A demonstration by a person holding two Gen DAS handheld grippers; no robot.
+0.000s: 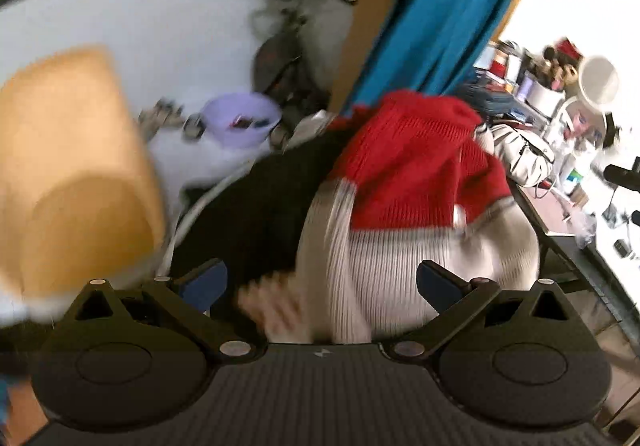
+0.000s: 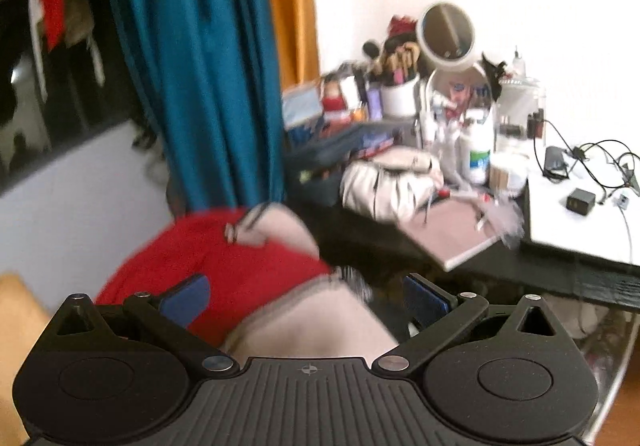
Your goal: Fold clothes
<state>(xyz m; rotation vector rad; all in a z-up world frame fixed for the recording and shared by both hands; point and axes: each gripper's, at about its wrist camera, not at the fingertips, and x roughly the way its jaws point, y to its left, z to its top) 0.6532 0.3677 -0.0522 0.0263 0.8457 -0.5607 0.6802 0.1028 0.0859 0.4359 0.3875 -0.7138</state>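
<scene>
A teal curtain (image 2: 192,62) hangs behind the scene, with an orange strip (image 2: 290,6) beside it, and a cluttered desk (image 2: 568,230) stands to the right, carrying a round mirror (image 2: 447,31), a white cup of brushes (image 2: 399,96), bottles and cables. The red and cream knitted sweater (image 1: 416,182) lies bunched in a heap just ahead of both tools, its red part on top of the ribbed cream part, partly over a black garment (image 1: 256,214). A blurred orange cushion (image 1: 76,166) sits at the left, near a lilac bowl (image 1: 240,118). The left tool (image 1: 322,280) has its blue-padded fingers spread apart over the cream knit. The right tool (image 2: 306,296) is likewise spread wide, gripping nothing.
</scene>
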